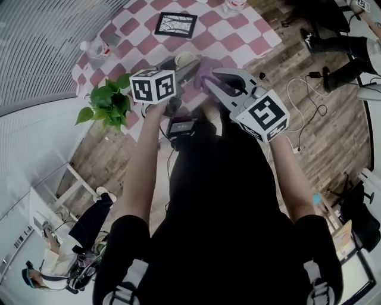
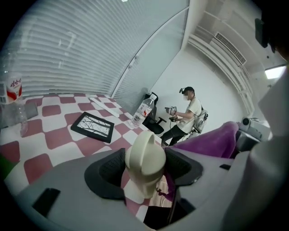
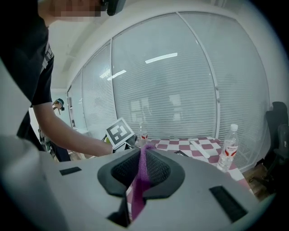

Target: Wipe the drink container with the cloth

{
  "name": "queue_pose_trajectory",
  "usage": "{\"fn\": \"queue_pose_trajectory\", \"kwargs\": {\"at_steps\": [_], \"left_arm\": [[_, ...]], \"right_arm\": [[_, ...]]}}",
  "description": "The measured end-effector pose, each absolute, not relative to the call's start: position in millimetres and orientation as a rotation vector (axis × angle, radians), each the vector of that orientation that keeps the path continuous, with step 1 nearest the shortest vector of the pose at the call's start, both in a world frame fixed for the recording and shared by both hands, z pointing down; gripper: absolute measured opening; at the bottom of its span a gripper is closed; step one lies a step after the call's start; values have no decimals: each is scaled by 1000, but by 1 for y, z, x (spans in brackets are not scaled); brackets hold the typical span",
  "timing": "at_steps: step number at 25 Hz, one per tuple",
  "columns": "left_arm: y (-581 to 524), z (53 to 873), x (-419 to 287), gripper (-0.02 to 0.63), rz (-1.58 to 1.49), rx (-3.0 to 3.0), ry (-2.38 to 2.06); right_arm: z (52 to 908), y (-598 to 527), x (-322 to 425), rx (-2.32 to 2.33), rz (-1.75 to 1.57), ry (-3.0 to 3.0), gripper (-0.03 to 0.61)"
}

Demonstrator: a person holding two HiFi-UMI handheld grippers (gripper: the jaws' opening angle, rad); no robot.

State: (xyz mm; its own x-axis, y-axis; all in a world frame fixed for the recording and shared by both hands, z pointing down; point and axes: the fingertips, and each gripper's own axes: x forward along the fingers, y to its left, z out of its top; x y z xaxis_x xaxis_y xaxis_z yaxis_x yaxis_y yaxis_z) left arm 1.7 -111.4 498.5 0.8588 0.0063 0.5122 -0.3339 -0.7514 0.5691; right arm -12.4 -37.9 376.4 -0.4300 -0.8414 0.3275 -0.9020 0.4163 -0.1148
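My left gripper (image 1: 180,67) is shut on a cream drink container (image 1: 184,59) and holds it above the near edge of the red-and-white checked table (image 1: 205,39). In the left gripper view the container (image 2: 145,161) stands upright between the dark pads (image 2: 110,170), its rounded lid towards the camera. My right gripper (image 1: 212,81) is shut on a purple cloth (image 1: 208,74) just right of the container. The cloth (image 3: 143,173) hangs as a thin fold pinched between the right jaws, and it bulges purple (image 2: 212,141) at the right of the left gripper view.
A black picture frame (image 1: 176,24) lies flat on the table, with water bottles (image 1: 95,47) (image 1: 234,6) near its edges. A potted plant (image 1: 109,102) stands at the table's near left corner. Cables (image 1: 297,113) lie on the wooden floor. Another person (image 2: 185,115) sits beyond the table.
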Motion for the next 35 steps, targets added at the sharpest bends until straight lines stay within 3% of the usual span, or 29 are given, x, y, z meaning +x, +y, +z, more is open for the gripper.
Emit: {"fn": "queue_pose_trajectory", "kwargs": {"at_steps": [27,35], "left_arm": [[-117,503,-7,293,634,2323,-259],[-116,501,-6,293,647,2313,-284]], "right_arm": [[552,-28,-58,1177,587,-2279,48],[563,-31,-70,1160,552,-2248,48]]}}
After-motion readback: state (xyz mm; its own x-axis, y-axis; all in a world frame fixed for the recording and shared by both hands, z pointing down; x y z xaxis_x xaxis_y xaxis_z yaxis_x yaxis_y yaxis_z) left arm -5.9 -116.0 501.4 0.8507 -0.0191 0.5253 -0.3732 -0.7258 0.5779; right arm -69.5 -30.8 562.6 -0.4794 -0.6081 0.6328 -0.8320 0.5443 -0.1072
